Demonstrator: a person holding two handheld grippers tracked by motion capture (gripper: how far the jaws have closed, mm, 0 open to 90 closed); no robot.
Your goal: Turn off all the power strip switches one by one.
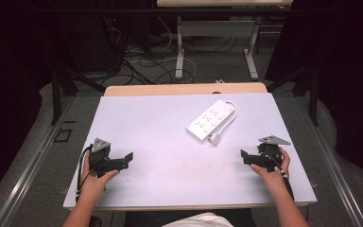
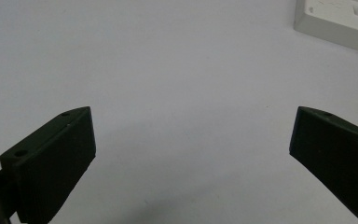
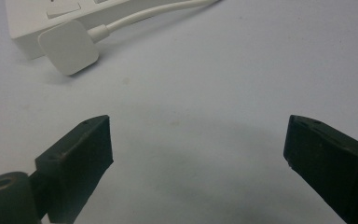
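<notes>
Fingers (image 2: 51, 163) of my 2 grippers spread, holding nothing; power strip (image 1: 211, 120) sits at 12 o'clock between them, so I judge this a ready stance.

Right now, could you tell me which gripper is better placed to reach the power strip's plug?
Probably the right gripper: open, and nearer the plug lying at the power strip's near end.
</notes>
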